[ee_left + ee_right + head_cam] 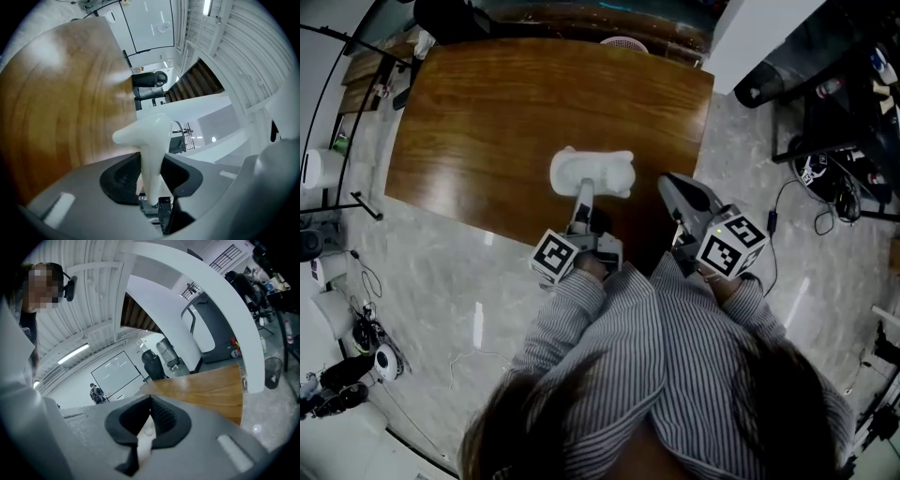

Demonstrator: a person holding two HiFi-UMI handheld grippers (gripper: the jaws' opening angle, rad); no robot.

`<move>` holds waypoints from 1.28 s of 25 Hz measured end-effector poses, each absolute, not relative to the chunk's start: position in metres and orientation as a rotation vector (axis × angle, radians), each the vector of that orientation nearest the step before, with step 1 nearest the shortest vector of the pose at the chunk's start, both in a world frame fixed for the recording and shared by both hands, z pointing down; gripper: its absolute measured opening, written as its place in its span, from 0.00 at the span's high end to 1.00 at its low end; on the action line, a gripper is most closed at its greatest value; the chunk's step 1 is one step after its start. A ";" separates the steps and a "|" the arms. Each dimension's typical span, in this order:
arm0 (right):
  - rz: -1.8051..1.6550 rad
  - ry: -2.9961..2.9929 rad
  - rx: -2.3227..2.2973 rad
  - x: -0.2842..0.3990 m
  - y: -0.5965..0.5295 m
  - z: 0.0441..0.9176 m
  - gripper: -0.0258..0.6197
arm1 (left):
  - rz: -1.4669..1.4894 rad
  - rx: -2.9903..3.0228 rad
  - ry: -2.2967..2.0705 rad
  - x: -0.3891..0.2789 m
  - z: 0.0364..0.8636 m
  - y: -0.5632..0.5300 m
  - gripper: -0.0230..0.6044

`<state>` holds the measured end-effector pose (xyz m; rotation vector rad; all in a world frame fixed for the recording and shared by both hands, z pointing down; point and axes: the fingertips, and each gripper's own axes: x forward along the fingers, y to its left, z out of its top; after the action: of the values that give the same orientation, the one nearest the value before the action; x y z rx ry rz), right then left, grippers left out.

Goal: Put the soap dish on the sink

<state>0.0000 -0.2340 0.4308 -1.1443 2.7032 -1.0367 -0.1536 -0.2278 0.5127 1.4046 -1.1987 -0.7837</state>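
left gripper (pixel 151 176) — jaws clamped on the white soap dish (pixel 592 172) | dish over wooden table (pixel 487 122), near its front edge | right gripper (pixel 150 399) — jaws together, nothing between

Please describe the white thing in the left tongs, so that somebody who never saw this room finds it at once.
Find the large brown wooden table in the middle of the head view. Over its near part, the left tongs clamp a glossy white rounded soap dish. It is the only white thing over the wood.
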 end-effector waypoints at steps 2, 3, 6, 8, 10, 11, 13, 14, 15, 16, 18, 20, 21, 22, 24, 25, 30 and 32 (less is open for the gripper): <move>-1.066 2.707 -1.141 0.001 -0.237 0.436 0.96 | -0.768 1.377 -1.212 -0.154 0.521 -0.229 0.76; -1.079 2.710 -1.140 0.002 -0.239 0.440 0.96 | -0.758 1.363 -1.219 -0.154 0.527 -0.231 0.76; -1.122 2.708 -1.142 0.005 -0.245 0.450 0.96 | -0.735 1.328 -1.235 -0.154 0.541 -0.237 0.76; -1.154 2.699 -1.147 0.008 -0.248 0.458 0.96 | -0.725 1.319 -1.248 -0.155 0.547 -0.242 0.76; -1.184 2.697 -1.148 0.008 -0.251 0.466 0.96 | -0.712 1.317 -1.263 -0.157 0.553 -0.249 0.76; -1.197 2.700 -1.146 0.007 -0.252 0.471 0.96 | -0.705 1.317 -1.270 -0.159 0.556 -0.252 0.76; -1.228 2.713 -1.140 0.004 -0.252 0.481 0.96 | -0.691 1.310 -1.279 -0.160 0.562 -0.257 0.76; -1.243 2.721 -1.137 0.003 -0.252 0.486 0.96 | -0.685 1.304 -1.282 -0.160 0.566 -0.258 0.76; -1.256 2.729 -1.135 0.001 -0.252 0.491 0.96 | -0.680 1.296 -1.285 -0.160 0.569 -0.258 0.76; -1.266 2.734 -1.131 -0.001 -0.252 0.495 0.96 | -0.673 1.289 -1.289 -0.160 0.573 -0.257 0.76; -1.280 2.736 -1.125 -0.004 -0.255 0.499 0.96 | -0.658 1.271 -1.293 -0.160 0.580 -0.257 0.76; -1.291 2.735 -1.119 -0.006 -0.258 0.502 0.96 | -0.648 1.240 -1.291 -0.160 0.588 -0.257 0.76; -1.298 2.737 -1.116 -0.006 -0.259 0.503 0.96 | -0.644 1.222 -1.291 -0.160 0.592 -0.257 0.76; -1.303 2.740 -1.115 -0.006 -0.260 0.504 0.96 | -0.639 1.206 -1.293 -0.161 0.596 -0.257 0.76; -1.307 2.745 -1.123 -0.004 -0.260 0.506 0.96 | -0.630 1.186 -1.298 -0.162 0.601 -0.257 0.76; -1.312 2.743 -1.130 -0.003 -0.260 0.508 0.96 | -0.625 1.182 -1.301 -0.162 0.602 -0.257 0.76; -1.330 2.733 -1.156 0.003 -0.260 0.513 0.96 | -0.558 1.170 -1.328 -0.163 0.603 -0.259 0.76; -1.332 2.730 -1.160 0.003 -0.261 0.513 0.96 | -0.533 1.164 -1.340 -0.164 0.604 -0.260 0.76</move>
<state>0.0027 -0.2608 0.5133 -1.1605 2.7300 -1.3316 -0.1636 -0.2599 0.6039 1.1642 -1.3404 -0.5327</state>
